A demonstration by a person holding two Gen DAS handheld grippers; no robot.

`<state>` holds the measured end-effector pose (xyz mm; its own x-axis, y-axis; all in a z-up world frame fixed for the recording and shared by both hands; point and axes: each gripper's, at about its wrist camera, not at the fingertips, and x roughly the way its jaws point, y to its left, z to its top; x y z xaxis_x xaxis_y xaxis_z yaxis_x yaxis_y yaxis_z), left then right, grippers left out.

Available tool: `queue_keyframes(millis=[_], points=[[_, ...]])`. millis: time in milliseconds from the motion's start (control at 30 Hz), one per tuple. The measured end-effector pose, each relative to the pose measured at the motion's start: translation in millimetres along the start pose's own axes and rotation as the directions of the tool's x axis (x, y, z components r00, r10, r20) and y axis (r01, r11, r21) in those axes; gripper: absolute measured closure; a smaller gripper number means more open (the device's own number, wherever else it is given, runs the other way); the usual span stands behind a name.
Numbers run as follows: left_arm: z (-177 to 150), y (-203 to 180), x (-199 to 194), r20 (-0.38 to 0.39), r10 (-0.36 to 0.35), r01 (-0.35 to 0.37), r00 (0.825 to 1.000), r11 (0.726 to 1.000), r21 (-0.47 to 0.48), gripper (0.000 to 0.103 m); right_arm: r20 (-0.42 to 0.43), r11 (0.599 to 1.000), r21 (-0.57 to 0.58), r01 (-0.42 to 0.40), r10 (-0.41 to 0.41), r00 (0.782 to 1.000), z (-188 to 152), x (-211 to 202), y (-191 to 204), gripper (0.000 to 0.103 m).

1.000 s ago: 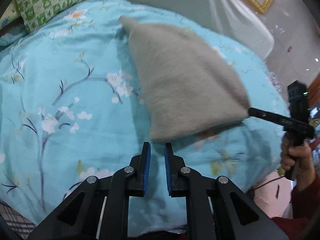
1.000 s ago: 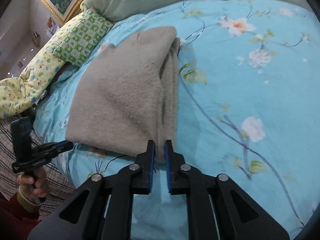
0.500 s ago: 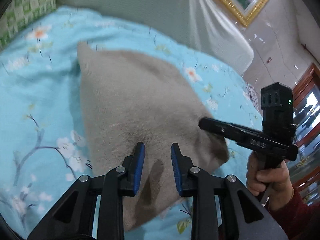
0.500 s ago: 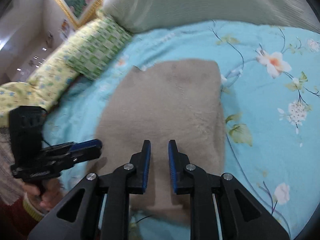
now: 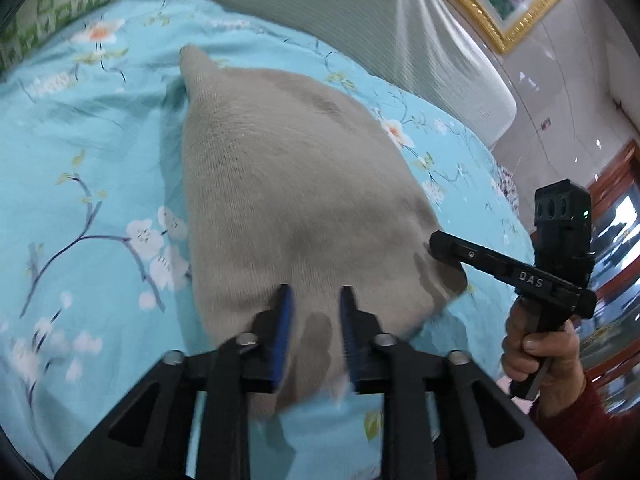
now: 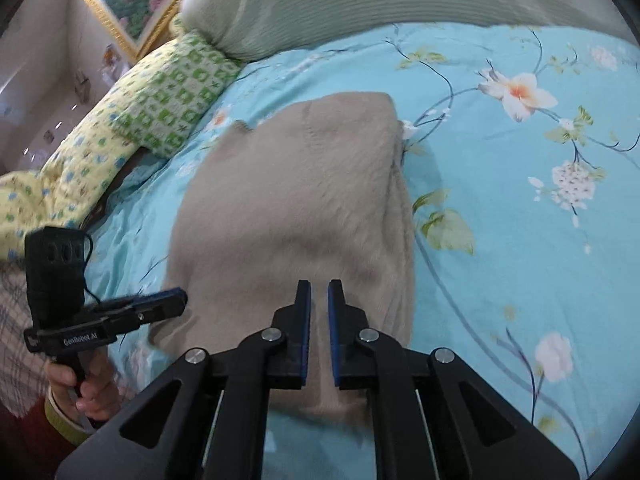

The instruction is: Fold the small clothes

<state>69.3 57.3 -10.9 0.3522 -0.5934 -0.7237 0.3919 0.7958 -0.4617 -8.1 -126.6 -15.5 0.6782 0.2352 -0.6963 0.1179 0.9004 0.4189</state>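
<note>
The left gripper (image 5: 313,304) hangs over the near end of the garment (image 5: 296,184), its blue-padded fingers (image 5: 285,312) a modest gap apart. Its jaws have just been opening, and only the fabric below shows between them; nothing is pinched. The right gripper (image 6: 318,292) hangs over the same near end from the other side, its fingers (image 6: 304,304) drawn close with a slim gap left. Its jaws have just been closing, and the pads do not clamp the cloth.

The garment (image 6: 304,208) is a fuzzy beige piece, folded into a long pad. It lies flat on the bed sheet (image 5: 88,168), which is turquoise with white blossoms and dark branches. In the left view the right gripper (image 5: 440,246) reaches in from the right, its tip over the garment's near right corner, gripped by a hand (image 5: 536,352) in a red sleeve. In the right view the left gripper (image 6: 172,300) comes in from the left at the garment's near left edge, held by a hand (image 6: 86,384).

Farther back sit a green checked pillow (image 6: 168,96), a pale ribbed bolster (image 6: 360,4) and a gilt picture frame (image 5: 500,12).
</note>
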Motion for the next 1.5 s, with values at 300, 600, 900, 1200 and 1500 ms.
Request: queue_keyframes(millis=[300,600,900,1200,1500], points=[[-28,11,5,-0.022,0.026,-0.026,0.999,1.000,-0.009,0.072,-0.036,0.998,-0.003,0.070,-0.070,0.997,-40,3,-16,0.085],[-44,-15,-25,0.030,0.119,-0.120,0.992,0.992,0.026,0.045,0.011,0.993,-0.051,0.106,-0.106,0.994,-43,-25,16,0.062],[-64,-23,-53,0.067,0.258,-0.259,0.964,0.966,0.013,0.022,-0.024,0.971,-0.113,0.211,-0.215,0.976,-60,-31,43,0.047],[-76,-23,-51,0.034,0.299,-0.299,0.954,0.954,0.008,0.020,-0.010,0.943,-0.157,0.293,-0.299,0.954,-74,-37,54,0.030],[-83,-39,-55,0.065,0.375,-0.380,0.925,0.921,0.081,0.020,0.003,0.917,-0.185,0.353,-0.359,0.933,-82,-44,59,0.025]])
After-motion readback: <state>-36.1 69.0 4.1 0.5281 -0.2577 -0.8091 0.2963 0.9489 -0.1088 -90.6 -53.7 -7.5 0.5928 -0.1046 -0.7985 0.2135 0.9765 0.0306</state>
